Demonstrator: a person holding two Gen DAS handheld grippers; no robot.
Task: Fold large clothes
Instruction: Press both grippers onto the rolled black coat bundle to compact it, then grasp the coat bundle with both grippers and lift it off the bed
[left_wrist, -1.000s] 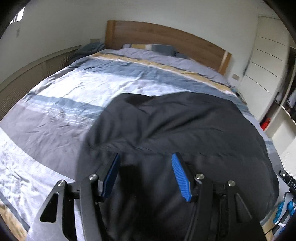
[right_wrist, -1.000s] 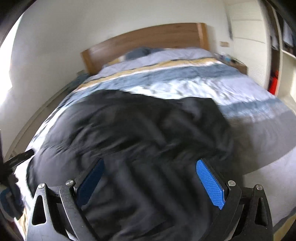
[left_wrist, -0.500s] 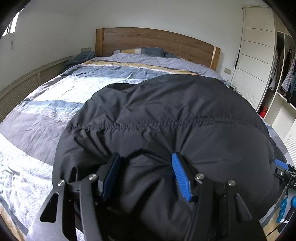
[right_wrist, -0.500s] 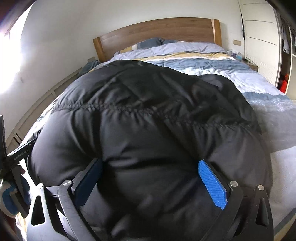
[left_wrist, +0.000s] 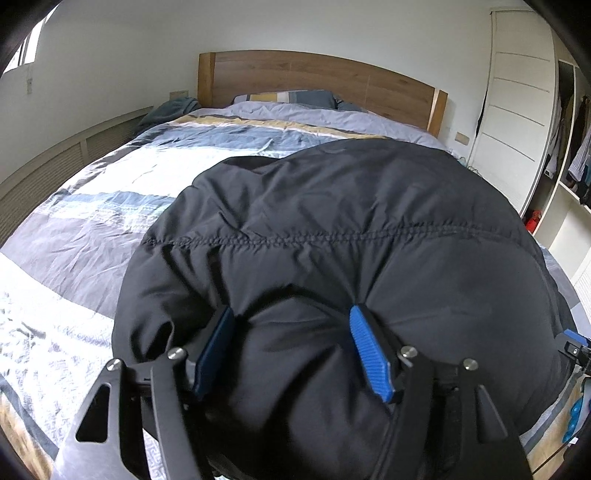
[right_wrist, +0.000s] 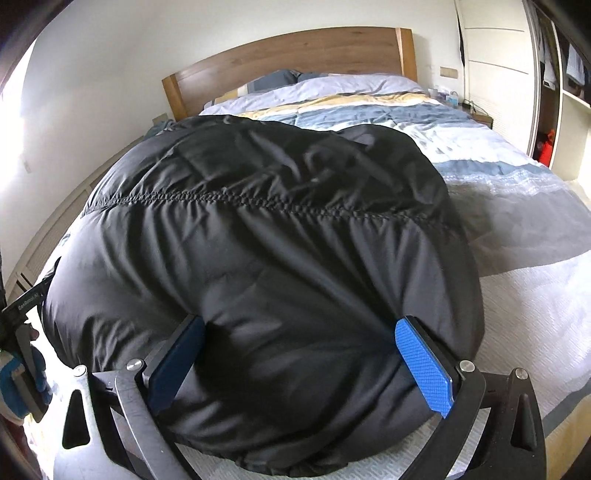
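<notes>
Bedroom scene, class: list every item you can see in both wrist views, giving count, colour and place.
Puffy jacket: one, black, spread over the near half of the bed, bulging between both sets of fingers.
Duvet: one, striped blue, white, grey and yellow, covering the bed.
Pillow: one seen clearly, blue and yellow, at the headboard.
Headboard: one, brown wood, against the far wall.
Wardrobe: one, white, right of the bed.
Left gripper: one, black with blue fingers, around a jacket fold.
Right gripper: one, black with blue fingers, around the jacket's near edge.
</notes>
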